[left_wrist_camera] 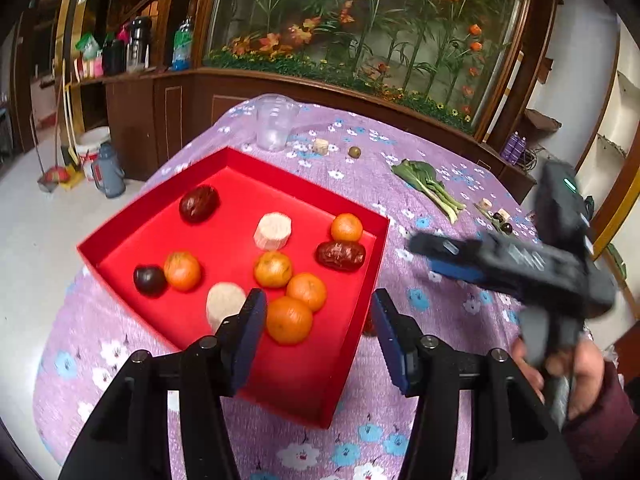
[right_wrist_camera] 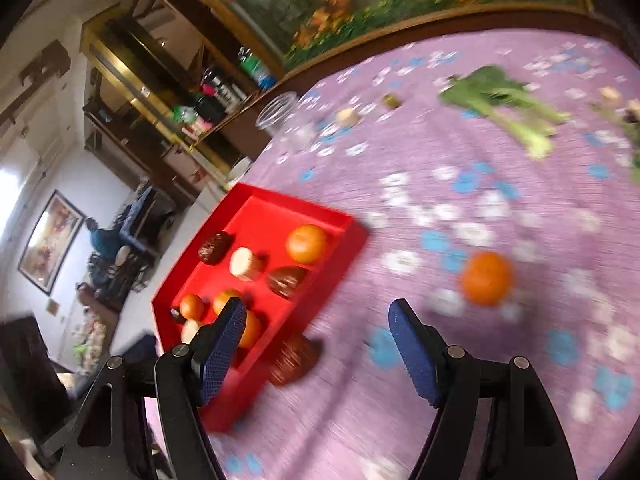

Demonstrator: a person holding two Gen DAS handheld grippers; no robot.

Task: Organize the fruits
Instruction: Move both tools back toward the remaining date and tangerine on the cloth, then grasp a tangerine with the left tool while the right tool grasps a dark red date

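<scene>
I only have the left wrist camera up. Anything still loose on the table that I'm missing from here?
Observer: Yes, a lone orange sits on the purple cloth right of the red tray, ahead of the right gripper.
Operator: Is the right gripper holding anything?
Observer: No, its jaws are open and empty.
Operator: I see something dark red peeking past the tray's edge. What is it?
Observer: A brown-red date lying on the cloth against the tray's outer wall, outside the tray.
</scene>
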